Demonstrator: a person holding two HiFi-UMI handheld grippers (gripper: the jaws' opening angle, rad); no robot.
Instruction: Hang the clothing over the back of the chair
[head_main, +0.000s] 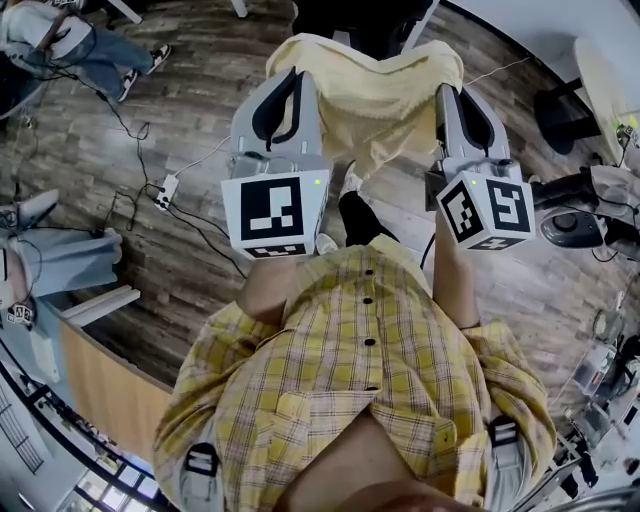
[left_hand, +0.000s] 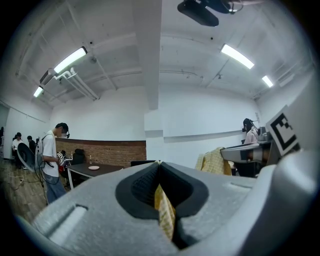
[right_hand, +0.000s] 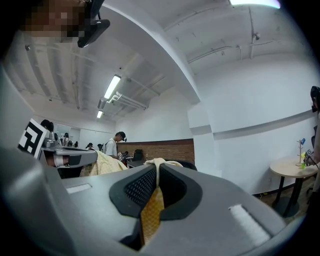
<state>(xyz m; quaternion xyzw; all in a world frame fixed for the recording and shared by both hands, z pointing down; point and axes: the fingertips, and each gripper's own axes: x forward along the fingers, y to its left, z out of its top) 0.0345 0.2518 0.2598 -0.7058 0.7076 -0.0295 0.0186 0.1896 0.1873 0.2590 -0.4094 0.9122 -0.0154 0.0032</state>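
Closest to the camera, the person's yellow checked shirt (head_main: 370, 380) is filling the bottom of the head view. The person is holding both claws out in front, above the wooden floor (head_main: 200, 90). The left claw (head_main: 288, 85) is squeezing tight on one side of the pale yellow clothing (head_main: 375, 90). The right claw (head_main: 450, 100) is squeezing tight on the other side. The clothing is hanging up in the air between the two claws and sagging a little in the middle. In the left gripper view, a thin fold of it is sticking down between the black pads (left_hand: 144, 187). In the right gripper view, another fold is poking out the same way.
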